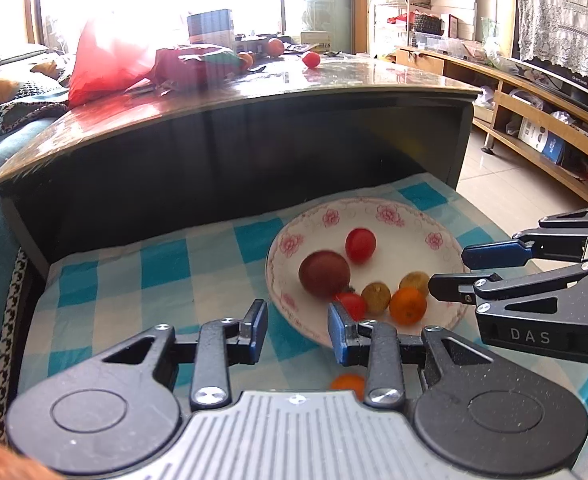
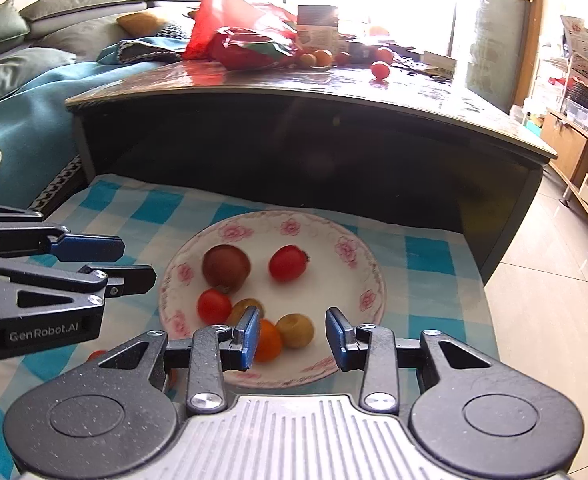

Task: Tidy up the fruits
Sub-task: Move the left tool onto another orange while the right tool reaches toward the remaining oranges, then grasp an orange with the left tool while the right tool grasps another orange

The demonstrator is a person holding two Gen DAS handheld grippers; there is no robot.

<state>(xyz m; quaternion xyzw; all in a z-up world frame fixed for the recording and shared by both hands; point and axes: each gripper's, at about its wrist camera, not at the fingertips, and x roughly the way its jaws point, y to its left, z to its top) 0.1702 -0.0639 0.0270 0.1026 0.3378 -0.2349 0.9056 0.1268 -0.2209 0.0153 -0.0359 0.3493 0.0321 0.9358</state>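
Observation:
A white floral plate (image 1: pixel 398 216) (image 2: pixel 354 276) sits on a blue checked cloth (image 1: pixel 134 280). It holds a dark purple fruit (image 1: pixel 324 273) (image 2: pixel 226 266), two red tomatoes (image 1: pixel 360 244) (image 2: pixel 288 263), two brownish-yellow fruits (image 1: pixel 376 297) (image 2: pixel 295 330) and an orange one (image 1: pixel 408 305) (image 2: pixel 268 340). My left gripper (image 1: pixel 297 330) is open and empty at the plate's near-left rim. My right gripper (image 2: pixel 293 336) is open and empty over the plate's near edge. An orange fruit (image 1: pixel 348 384) lies on the cloth off the plate, under the left gripper.
A dark coffee table (image 1: pixel 254 92) stands behind the cloth, carrying a red plastic bag (image 1: pixel 106 64), boxes and more fruit, including a red tomato (image 1: pixel 311 59) (image 2: pixel 380 70). A sofa with a teal blanket (image 2: pixel 22 100) is at left; a wooden shelf unit (image 1: pixel 534 112) at right.

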